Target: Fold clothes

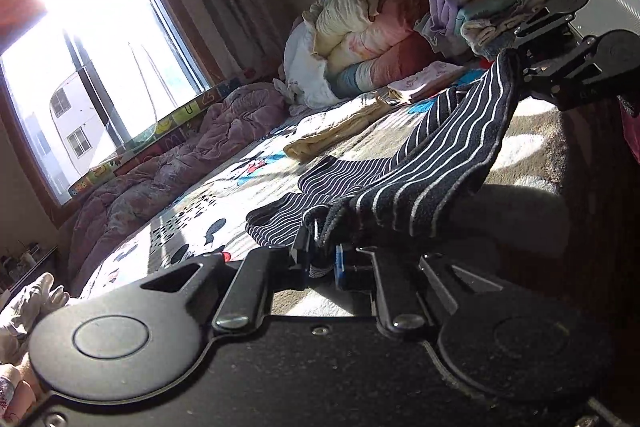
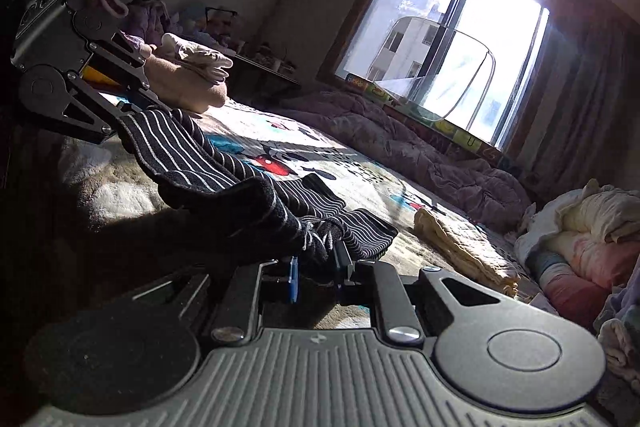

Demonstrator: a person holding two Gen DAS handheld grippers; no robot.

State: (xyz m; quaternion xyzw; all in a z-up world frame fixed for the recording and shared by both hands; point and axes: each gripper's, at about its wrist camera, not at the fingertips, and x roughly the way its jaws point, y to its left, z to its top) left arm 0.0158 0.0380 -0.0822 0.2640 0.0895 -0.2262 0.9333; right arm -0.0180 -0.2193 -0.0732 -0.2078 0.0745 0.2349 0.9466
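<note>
Aloft, striped garment (image 1: 448, 147) pinched between both tongs, seemingly by its waistband.

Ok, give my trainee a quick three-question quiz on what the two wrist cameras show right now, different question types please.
1. True or false: both tongs, left and right, are shut on the striped garment.
2. Which lies flat on the bed beyond the garment? A) a yellow cloth B) a red towel C) a green hat
3. Fill in: the garment's far end rests on the ____.

Key: 1 true; 2 A; 3 bed
</note>
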